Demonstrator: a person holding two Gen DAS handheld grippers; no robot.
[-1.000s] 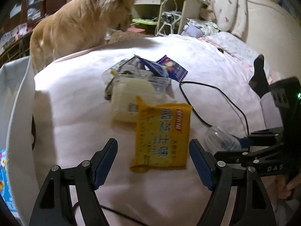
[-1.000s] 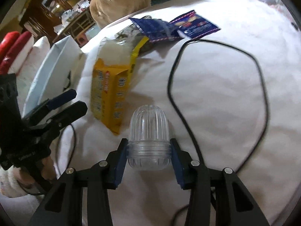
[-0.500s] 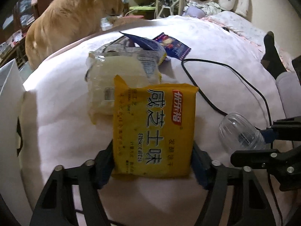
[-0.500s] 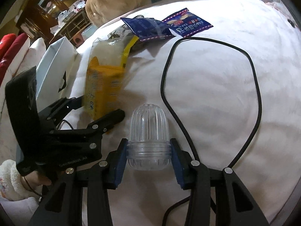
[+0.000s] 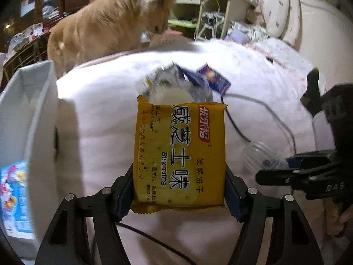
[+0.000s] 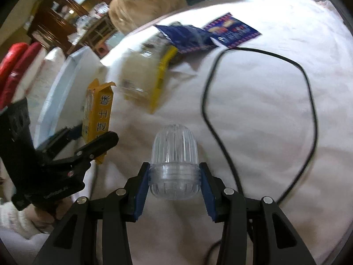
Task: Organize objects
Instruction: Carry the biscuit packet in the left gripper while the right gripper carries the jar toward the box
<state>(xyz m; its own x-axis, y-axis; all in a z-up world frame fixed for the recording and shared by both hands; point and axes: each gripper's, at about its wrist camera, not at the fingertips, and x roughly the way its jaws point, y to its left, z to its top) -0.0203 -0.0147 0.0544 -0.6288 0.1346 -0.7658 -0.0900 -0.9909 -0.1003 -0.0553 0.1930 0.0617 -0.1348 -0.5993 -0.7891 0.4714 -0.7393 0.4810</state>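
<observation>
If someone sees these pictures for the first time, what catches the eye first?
Probably the yellow foil biscuit packet, clamped upright in the left gripper. Next, the golden-furred dog at the far edge of the white quilt. The right gripper grips a clear ribbed plastic dome.

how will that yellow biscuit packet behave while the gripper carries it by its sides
The yellow biscuit packet looks fairly stiff: clamped in the left gripper, it stands out flat without sagging. Its glossy wrapper may slip under a loose grip. The biscuits inside probably crack if squeezed hard.
</observation>
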